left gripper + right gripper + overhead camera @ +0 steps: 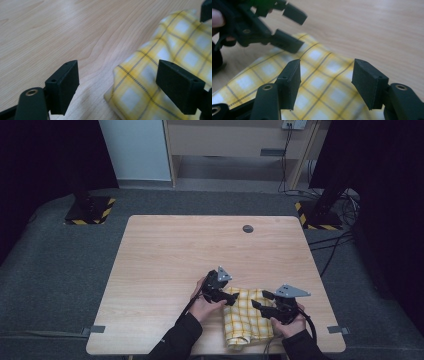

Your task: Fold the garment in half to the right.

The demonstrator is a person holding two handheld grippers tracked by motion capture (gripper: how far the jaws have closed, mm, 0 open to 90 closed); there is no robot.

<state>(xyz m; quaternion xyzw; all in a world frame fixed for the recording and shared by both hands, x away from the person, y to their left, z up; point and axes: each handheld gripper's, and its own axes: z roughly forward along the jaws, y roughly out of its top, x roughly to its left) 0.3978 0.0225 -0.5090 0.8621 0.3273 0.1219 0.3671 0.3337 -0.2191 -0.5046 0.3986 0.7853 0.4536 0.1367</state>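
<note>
A folded yellow checked cloth (pixel 244 321) lies near the front edge of the wooden table (pixel 200 250), right of centre. My left gripper (pixel 229 298) hovers at the cloth's upper left corner. In the left gripper view its jaws (pixel 120 83) stand open, and the cloth's corner (pixel 175 42) lies below and between them without touching the pads. My right gripper (pixel 261 301) is over the cloth's right part, and its jaws (pixel 325 85) stand open above the fabric (pixel 322 65) with nothing gripped. The left gripper (pixel 298 30) also shows at the top left of the right gripper view.
A small dark round grommet (pixel 248 228) sits in the table's far part. Two black stands with yellow-black striped bases (pixel 90 211) (pixel 320 214) flank the table on the grey floor. Cables (pixel 340 240) run at the right.
</note>
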